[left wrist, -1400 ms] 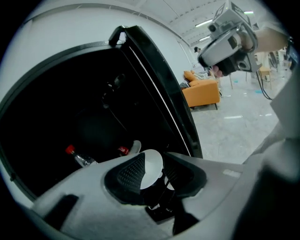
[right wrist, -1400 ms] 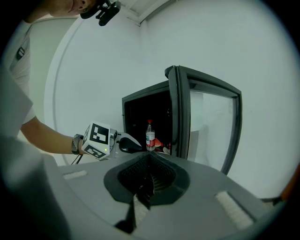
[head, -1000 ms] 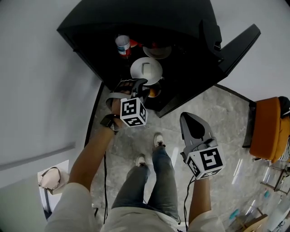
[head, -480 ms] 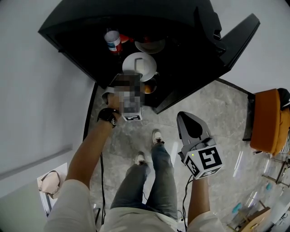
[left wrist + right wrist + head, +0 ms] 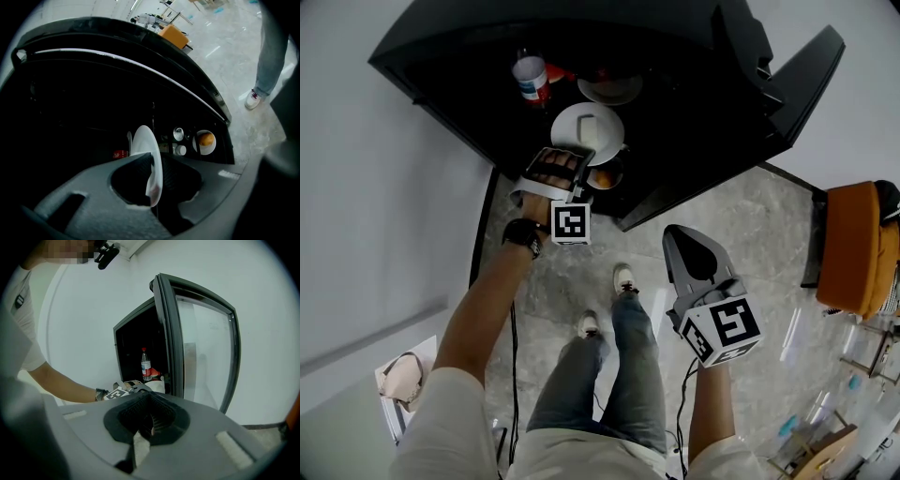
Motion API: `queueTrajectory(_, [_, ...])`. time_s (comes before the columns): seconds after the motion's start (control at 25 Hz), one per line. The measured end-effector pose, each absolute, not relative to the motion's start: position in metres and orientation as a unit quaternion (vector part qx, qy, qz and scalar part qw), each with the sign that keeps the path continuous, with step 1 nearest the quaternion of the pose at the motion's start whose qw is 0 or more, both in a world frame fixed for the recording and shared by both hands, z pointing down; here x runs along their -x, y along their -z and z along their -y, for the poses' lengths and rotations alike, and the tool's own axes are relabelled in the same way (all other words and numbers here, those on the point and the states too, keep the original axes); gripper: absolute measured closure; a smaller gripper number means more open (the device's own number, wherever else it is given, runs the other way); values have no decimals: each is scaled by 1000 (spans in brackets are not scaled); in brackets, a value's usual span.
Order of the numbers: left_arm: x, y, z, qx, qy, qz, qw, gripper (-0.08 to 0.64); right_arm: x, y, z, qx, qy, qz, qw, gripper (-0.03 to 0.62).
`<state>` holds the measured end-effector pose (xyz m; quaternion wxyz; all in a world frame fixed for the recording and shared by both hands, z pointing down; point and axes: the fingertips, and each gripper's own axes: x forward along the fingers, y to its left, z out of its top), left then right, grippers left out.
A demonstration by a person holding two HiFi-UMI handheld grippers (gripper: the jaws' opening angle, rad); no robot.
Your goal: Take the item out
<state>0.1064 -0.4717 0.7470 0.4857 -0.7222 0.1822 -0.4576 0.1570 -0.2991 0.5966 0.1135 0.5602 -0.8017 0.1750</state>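
Left gripper [image 5: 154, 164] was closing on the plate [image 5: 143, 145], and both pads sat against the near part of its rim. My left arm [image 5: 483, 319] was stretched forward and slightly across. The wrist with its watch [image 5: 525, 236] was just outside the front edge of the open black cabinet [image 5: 694, 112], and the jaws reached inside. The plate was within the cabinet and showed edge-on between the jaws. It lay in front of the bottle [image 5: 530, 80] and just beside a bowl [image 5: 205, 140].

Right gripper [image 5: 149, 416] was held low at my right side, well apart from the cabinet. It pointed toward the open door [image 5: 201, 343], with its jaws together and nothing between them.

Limits of view:
- The cabinet interior was dark, so I could not make out the shelf under the plate.
- In the head view, the left jaw tips merged with the dark interior.
- The bowl held something orange that I could not identify.
- A red can [image 5: 120, 153] was partly hidden behind the plate and the left jaw.
- The lower rim of the plate was covered by the pads.
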Motion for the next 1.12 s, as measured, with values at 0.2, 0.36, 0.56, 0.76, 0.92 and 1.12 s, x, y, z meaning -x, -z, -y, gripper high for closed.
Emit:
queueTrajectory(0.2, [-102,-751,467,721,459,-173,489,532,-159,-594,304,-562,-189,800,93,584])
queueTrajectory(0.36, [-98,-750,463,723,450,-175,494,534,-161,-594,304,-561,-197,799,86,584])
queueTrajectory(0.56, [-92,-741,456,719,440,-181,506,535,-162,-592,303,-563,-197,798,86,584])
queueTrajectory(0.76, [-86,-733,450,716,441,-179,511,535,-160,-586,302,-564,-193,798,87,584])
queueTrajectory(0.92, [-78,-719,445,706,433,-192,526,535,-162,-580,298,-566,-188,798,87,584])
queueTrajectory(1.12, [-72,-698,434,703,428,-192,534,535,-164,-567,289,-575,-184,793,87,584])
